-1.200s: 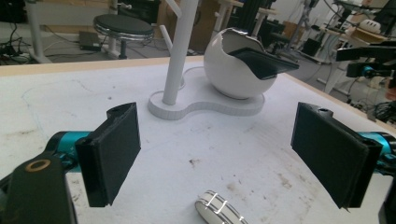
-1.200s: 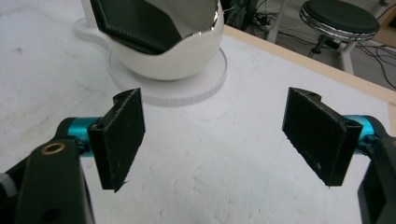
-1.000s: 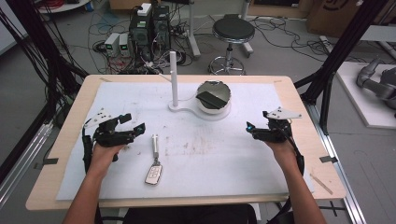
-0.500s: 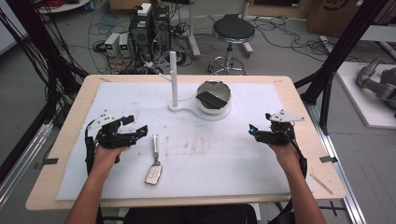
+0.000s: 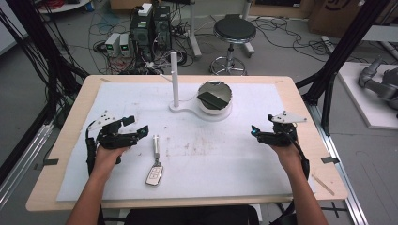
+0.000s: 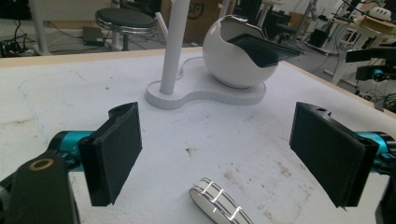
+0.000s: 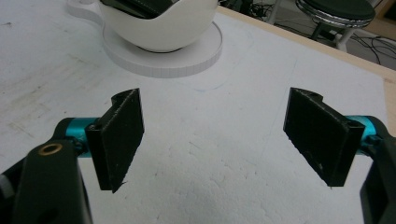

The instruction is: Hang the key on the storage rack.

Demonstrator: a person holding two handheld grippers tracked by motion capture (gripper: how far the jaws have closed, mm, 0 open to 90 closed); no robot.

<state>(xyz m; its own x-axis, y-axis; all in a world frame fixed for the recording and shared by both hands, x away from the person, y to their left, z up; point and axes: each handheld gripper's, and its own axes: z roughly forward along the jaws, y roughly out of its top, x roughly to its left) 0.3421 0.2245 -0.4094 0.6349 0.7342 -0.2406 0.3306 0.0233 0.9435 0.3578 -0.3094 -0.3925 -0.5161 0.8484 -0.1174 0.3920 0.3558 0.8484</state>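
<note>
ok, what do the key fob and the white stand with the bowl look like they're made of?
Key fob: looks like glossy light plastic with chrome-like trim; bright bands glint on its edge in the left gripper view. The attached strip could be metal; too small to tell.
White stand and bowl: matte white, probably plastic; fine ridges along the base edge hint at 3D printing.

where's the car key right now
In the high view the car key lies flat on the white mat, left of centre, just right of the left hand-held gripper.
</note>
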